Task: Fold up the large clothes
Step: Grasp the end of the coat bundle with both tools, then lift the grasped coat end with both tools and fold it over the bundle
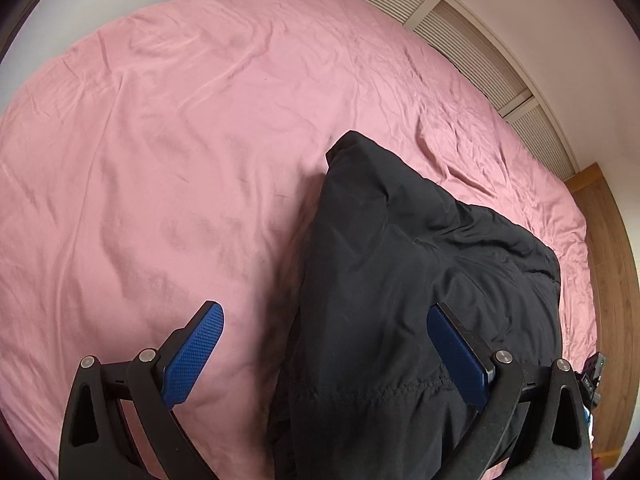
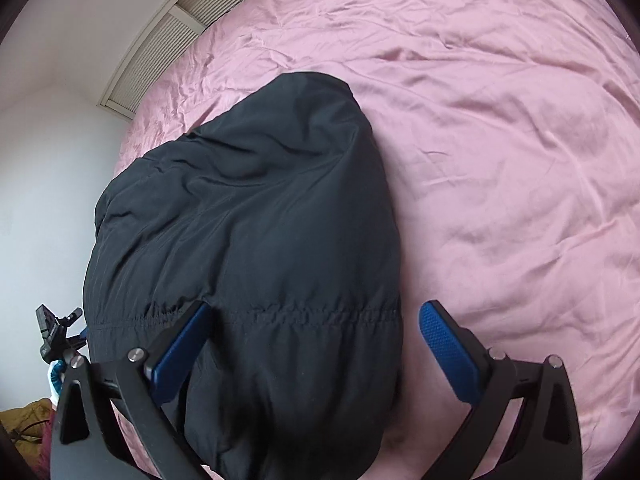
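A black padded jacket (image 1: 420, 272) lies in a folded bundle on the pink bed sheet (image 1: 180, 140), its elastic hem seam nearest me. My left gripper (image 1: 326, 316) is open and hangs above the bundle's left edge, holding nothing. In the right wrist view the jacket (image 2: 256, 216) fills the middle. My right gripper (image 2: 316, 316) is open above the hem seam, with its blue pads (image 2: 444, 344) on either side of the bundle and nothing in its grip.
The pink sheet (image 2: 500, 140) is wrinkled and spreads wide around the jacket. A slatted headboard panel (image 1: 460, 28) and white wall run along the far side. A wooden bed edge (image 1: 608, 248) lies at the right. A small black device (image 2: 52, 332) stands beside the bed.
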A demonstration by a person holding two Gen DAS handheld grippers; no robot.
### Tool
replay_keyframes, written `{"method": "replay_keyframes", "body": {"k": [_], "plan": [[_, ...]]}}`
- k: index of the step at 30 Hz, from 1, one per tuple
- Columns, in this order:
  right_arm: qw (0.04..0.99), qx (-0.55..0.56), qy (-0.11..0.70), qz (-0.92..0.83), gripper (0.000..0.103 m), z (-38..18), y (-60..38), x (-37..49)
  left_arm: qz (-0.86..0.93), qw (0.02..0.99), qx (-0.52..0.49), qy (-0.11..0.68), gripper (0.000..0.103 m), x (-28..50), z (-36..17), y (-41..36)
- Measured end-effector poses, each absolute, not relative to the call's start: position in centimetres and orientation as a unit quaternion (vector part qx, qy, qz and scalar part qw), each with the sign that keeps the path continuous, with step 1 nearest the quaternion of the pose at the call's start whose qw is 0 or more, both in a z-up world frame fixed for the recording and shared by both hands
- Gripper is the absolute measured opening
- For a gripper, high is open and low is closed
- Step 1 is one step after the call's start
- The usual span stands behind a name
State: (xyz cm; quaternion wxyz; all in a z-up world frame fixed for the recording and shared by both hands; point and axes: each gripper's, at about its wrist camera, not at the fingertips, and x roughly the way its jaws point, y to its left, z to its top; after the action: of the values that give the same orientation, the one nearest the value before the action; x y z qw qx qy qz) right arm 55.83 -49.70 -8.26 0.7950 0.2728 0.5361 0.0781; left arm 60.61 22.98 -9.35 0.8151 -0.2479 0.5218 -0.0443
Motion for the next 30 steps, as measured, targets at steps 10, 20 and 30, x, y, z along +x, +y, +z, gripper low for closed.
{"method": "replay_keyframes", "body": {"k": [10, 20, 30], "plan": [[0.745, 0.336, 0.554, 0.158, 0.103, -14.3, -48.7, 57.2, -0.174, 0.743, -0.339, 0.550, 0.100, 60.9, -16.8, 20.7], [0.714, 0.364, 0.563, 0.203, 0.103, -18.0, -46.9, 58.4, -0.210, 0.710, -0.382, 0.553, 0.102, 61.9, -19.8, 19.3], [0.708, 0.380, 0.551, 0.224, 0.103, -19.3, -45.1, 58.1, -0.213, 0.703, -0.397, 0.550, 0.102, 61.6, -20.4, 17.5]]}}
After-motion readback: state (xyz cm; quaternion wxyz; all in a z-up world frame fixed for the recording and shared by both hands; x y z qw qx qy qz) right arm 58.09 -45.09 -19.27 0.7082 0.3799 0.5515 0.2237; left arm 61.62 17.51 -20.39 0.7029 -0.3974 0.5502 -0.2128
